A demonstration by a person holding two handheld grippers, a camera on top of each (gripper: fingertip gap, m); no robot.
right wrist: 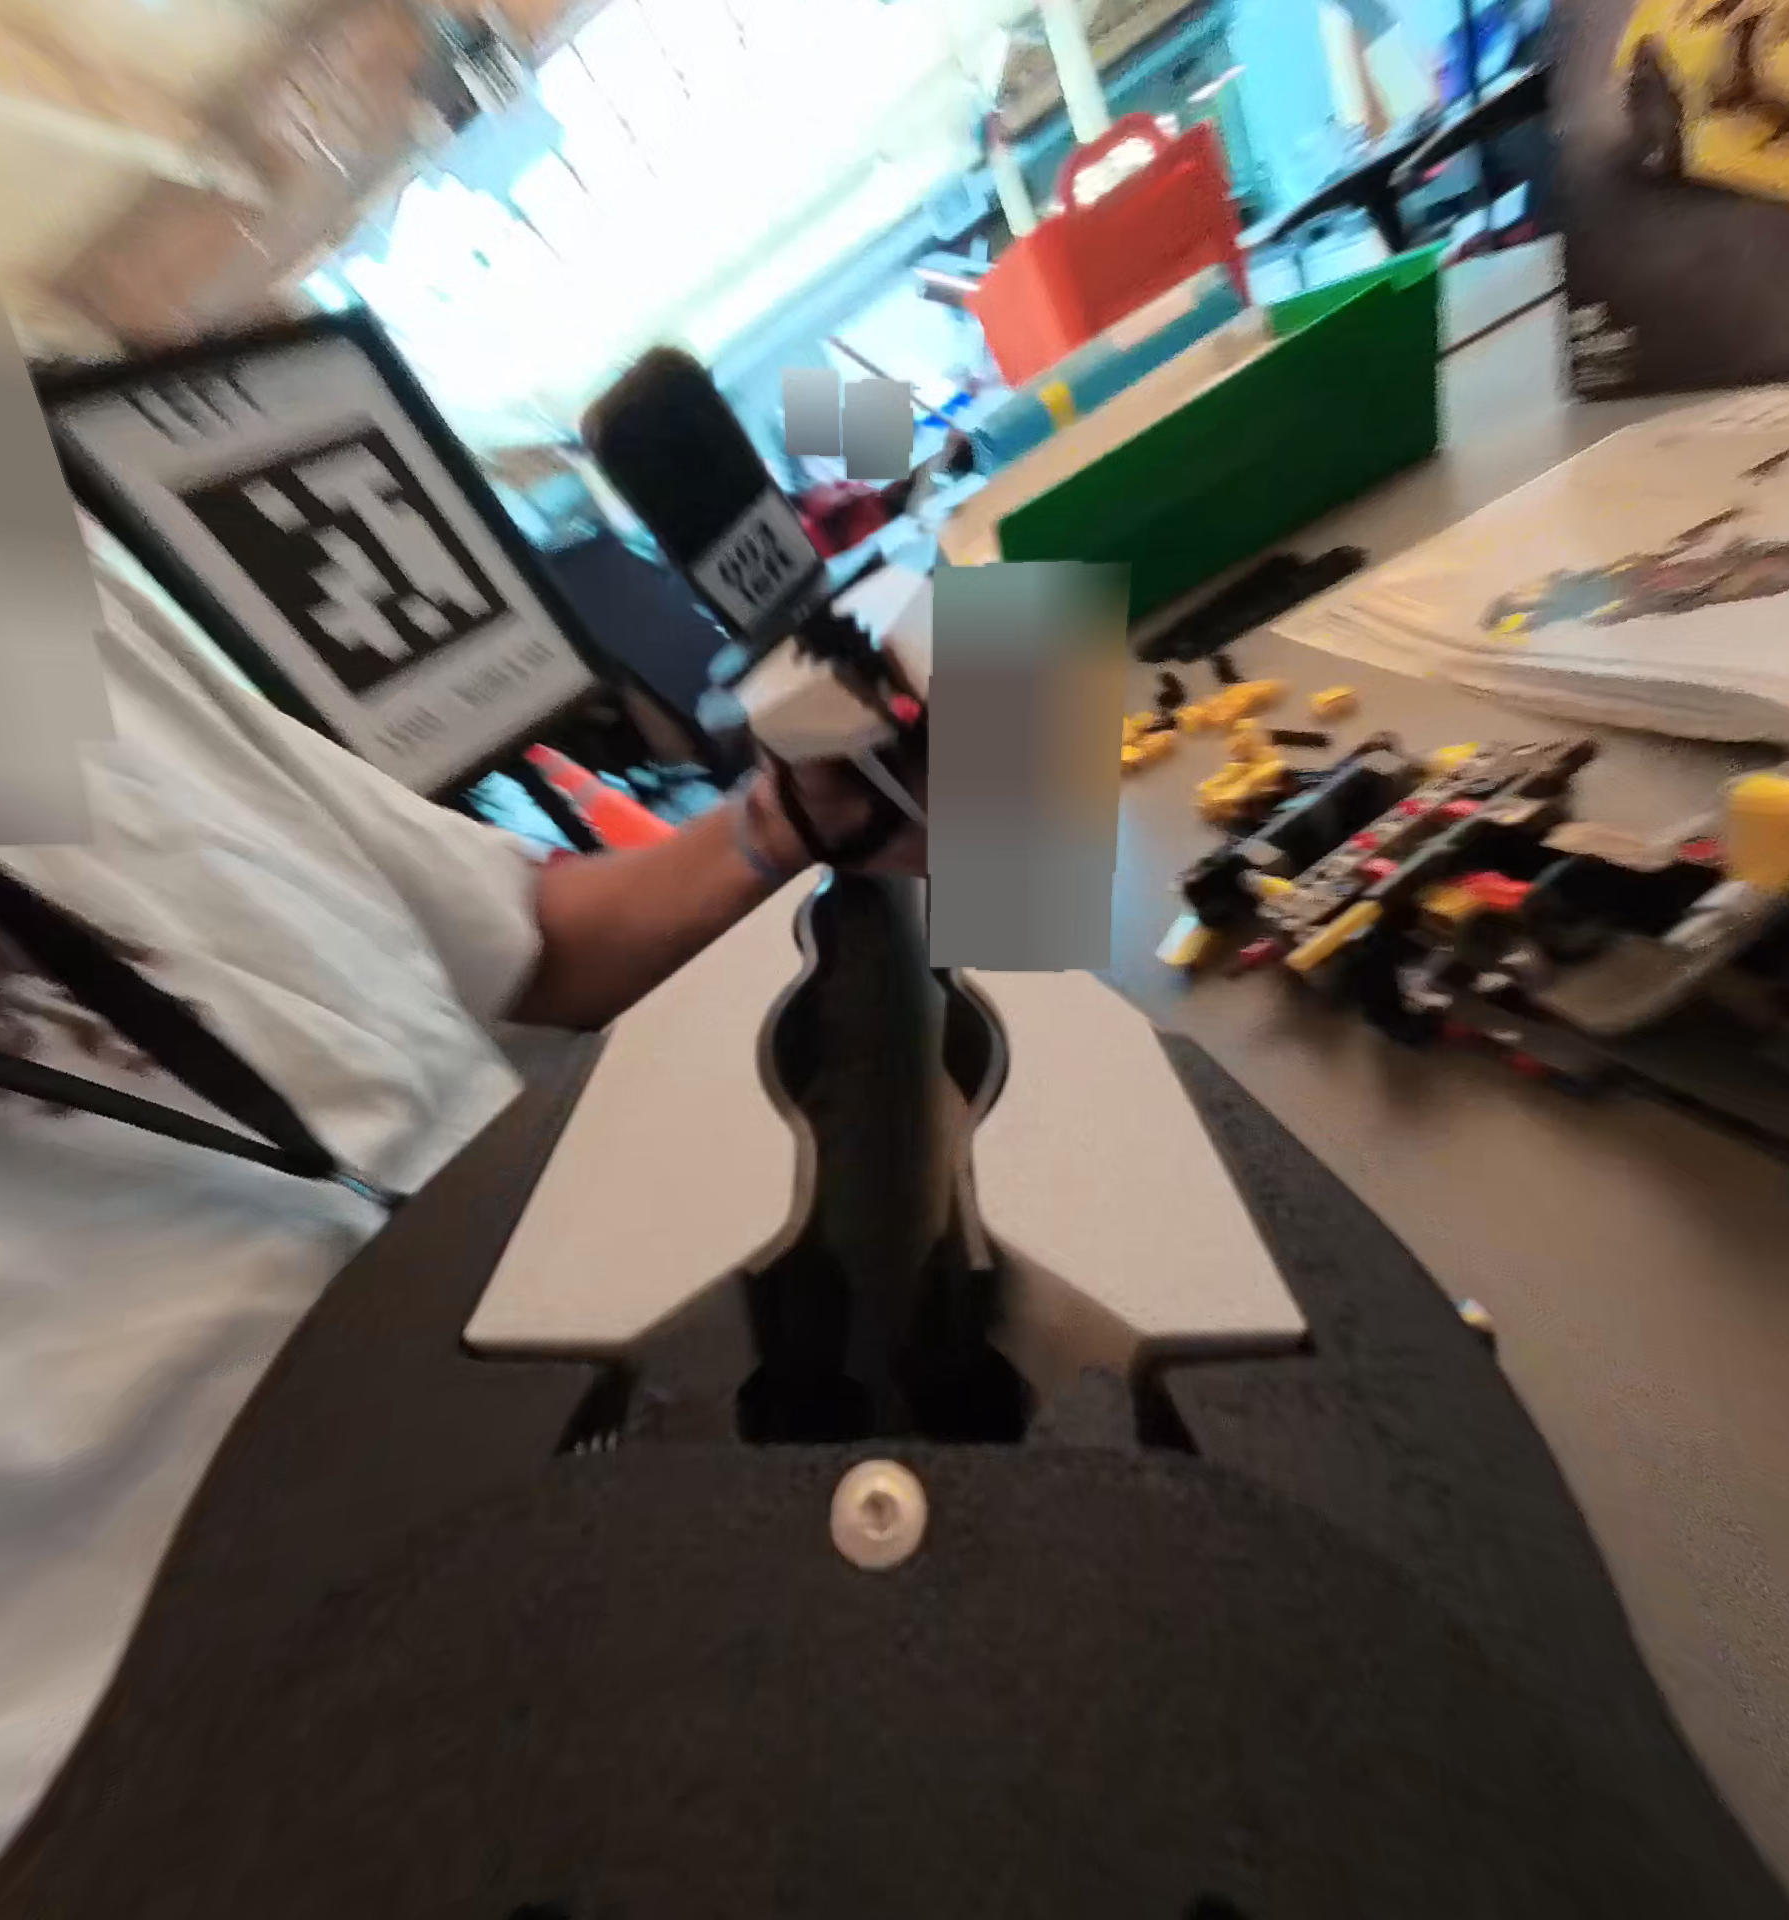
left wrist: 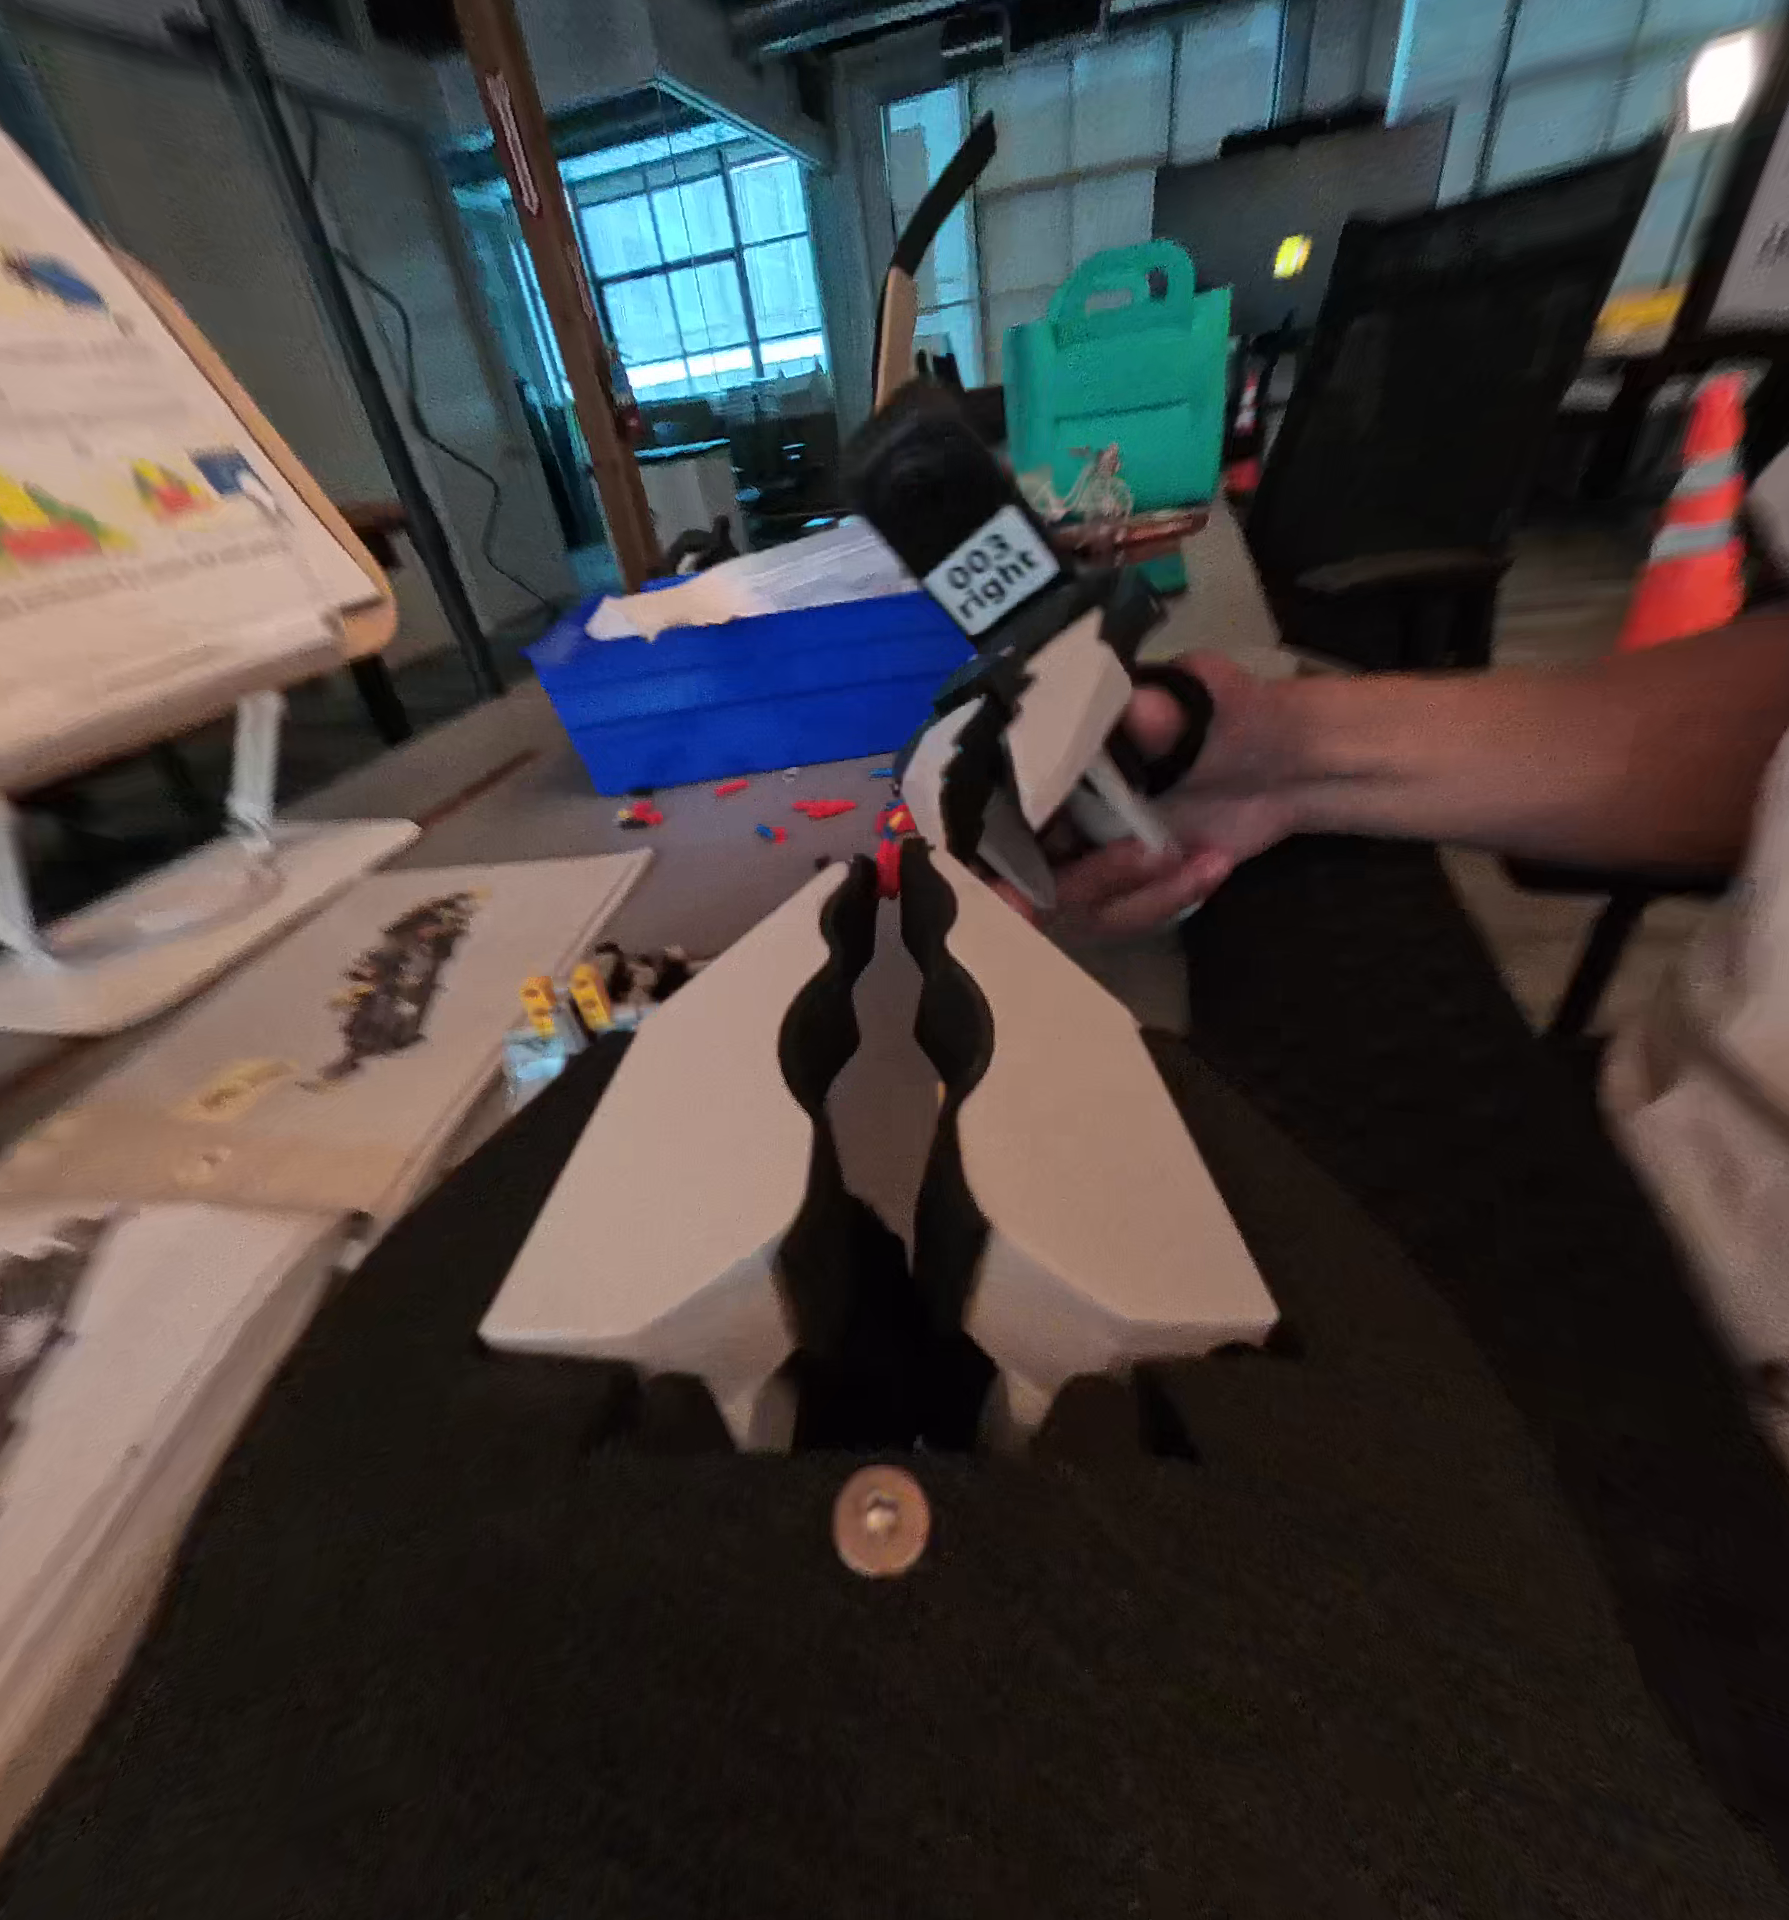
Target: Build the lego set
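Note:
My left gripper (left wrist: 890,873) is nearly shut and pinches a small red lego piece (left wrist: 887,871) at its fingertips, held above the table. My right gripper (left wrist: 911,821), held by a hand, points its tips at the left one, almost touching. Its jaws are close together with a small red, blue and yellow piece (left wrist: 895,821) at the tips. In the right wrist view the right gripper (right wrist: 874,899) looks closed, and a blur patch hides its right tip. The left gripper (right wrist: 885,701) faces it there. A partly built black, yellow and red model (right wrist: 1441,883) lies on the table to the right.
A blue bin (left wrist: 755,686) stands behind loose bricks (left wrist: 765,810). Instruction booklets (left wrist: 298,1029) and a sheet on a stand (left wrist: 90,468) are at the left. A green bin (right wrist: 1233,457), loose yellow pieces (right wrist: 1233,717) and a booklet (right wrist: 1648,582) lie beyond the model.

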